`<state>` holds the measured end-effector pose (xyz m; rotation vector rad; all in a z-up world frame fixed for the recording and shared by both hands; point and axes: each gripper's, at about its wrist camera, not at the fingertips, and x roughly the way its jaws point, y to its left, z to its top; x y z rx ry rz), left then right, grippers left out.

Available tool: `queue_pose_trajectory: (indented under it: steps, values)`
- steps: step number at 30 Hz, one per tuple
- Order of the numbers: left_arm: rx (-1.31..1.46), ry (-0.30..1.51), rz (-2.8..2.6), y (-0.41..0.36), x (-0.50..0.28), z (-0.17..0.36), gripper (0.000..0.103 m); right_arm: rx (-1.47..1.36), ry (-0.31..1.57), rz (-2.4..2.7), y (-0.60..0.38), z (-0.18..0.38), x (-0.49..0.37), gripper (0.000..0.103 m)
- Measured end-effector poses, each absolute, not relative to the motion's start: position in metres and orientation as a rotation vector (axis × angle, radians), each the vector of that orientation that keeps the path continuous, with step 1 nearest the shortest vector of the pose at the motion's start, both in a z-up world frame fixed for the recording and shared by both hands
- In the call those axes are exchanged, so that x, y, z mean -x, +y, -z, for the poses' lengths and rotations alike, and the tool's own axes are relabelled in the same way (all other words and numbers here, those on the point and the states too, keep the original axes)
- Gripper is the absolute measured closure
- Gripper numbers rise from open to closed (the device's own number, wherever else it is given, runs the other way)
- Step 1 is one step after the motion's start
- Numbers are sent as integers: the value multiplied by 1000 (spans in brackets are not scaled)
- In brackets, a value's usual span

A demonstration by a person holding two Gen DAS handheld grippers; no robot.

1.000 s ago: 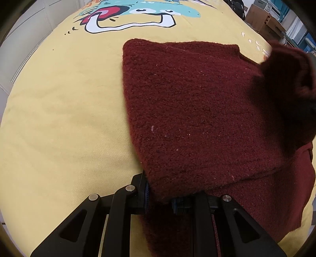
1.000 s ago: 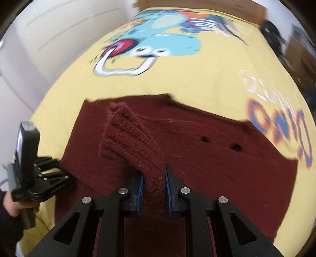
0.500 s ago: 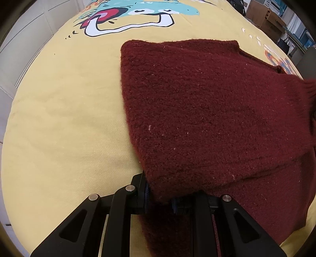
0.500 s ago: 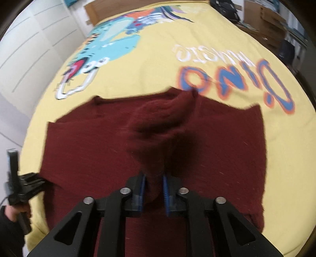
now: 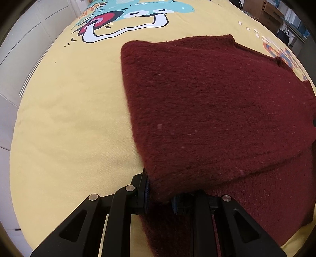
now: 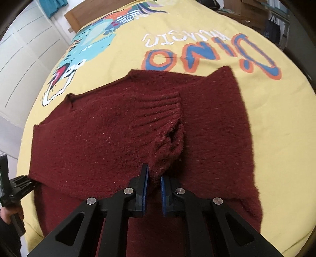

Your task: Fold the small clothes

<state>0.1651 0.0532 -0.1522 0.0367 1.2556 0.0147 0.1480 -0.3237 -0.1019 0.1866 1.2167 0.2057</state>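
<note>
A dark red knit sweater lies on a yellow printed bedspread. Its sleeve is folded across the body, with the ribbed cuff lying near the middle. My right gripper is shut on the cuff's lower edge, low over the sweater. My left gripper is shut on the folded edge of the sweater at its near left corner. The left gripper also shows in the right wrist view, at the sweater's left edge.
The bedspread has a dinosaur print and large blue and orange letters. White wardrobe doors stand to the left. Cardboard boxes and clutter stand beyond the bed at the right.
My right gripper has carried the sleeve cuff from the left across the sweater and lowered it onto the body. My left gripper has stayed shut on the folded edge.
</note>
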Motion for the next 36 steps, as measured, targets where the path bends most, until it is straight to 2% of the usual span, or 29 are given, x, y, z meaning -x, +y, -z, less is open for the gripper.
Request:
queue_pose_trajectory:
  steps: [7, 9, 10, 11, 12, 14, 16, 17, 18, 20, 26, 28, 29, 36]
  values:
    - [-52, 1252, -36, 54, -157, 152, 87, -131, 1232, -188, -318, 112, -146, 91]
    - [-58, 1253, -40, 54, -156, 151, 85, -132, 1233, -187, -319, 110, -145, 82]
    - [-61, 1257, -47, 54, -156, 151, 79, -127, 1225, -181, -320, 106, -144, 79]
    - [-61, 1263, -69, 56, -155, 149, 68, -113, 1218, -175, -321, 103, -142, 70]
    - [-61, 1264, -95, 58, -154, 146, 61, -94, 1214, -162, -320, 99, -141, 55]
    - [-44, 1240, -104, 62, -148, 138, 32, -70, 1197, -151, -321, 89, -135, 37]
    - [-6, 1224, -92, 66, -141, 130, 24, -67, 1182, -160, -320, 79, -130, 32]
    - [7, 1216, -88, 68, -137, 127, 23, -54, 1172, -161, -319, 73, -127, 24]
    - [11, 1212, -83, 68, -133, 123, 20, -41, 1162, -161, -317, 69, -124, 21]
    - [4, 1203, -82, 66, -127, 116, 7, -12, 1145, -164, -313, 62, -119, 21]
    - [35, 1107, -49, 50, -114, 78, 1, 50, 1107, -192, -296, 47, -107, 18]
    - [52, 1078, -24, 41, -114, 67, 1, 57, 1096, -206, -289, 44, -106, 10]
    - [60, 1067, -9, 34, -114, 63, 1, 62, 1087, -221, -283, 43, -105, 1]
    - [70, 1069, 31, -18, -148, 71, 1, 149, 1046, -251, -246, 53, -110, 1]
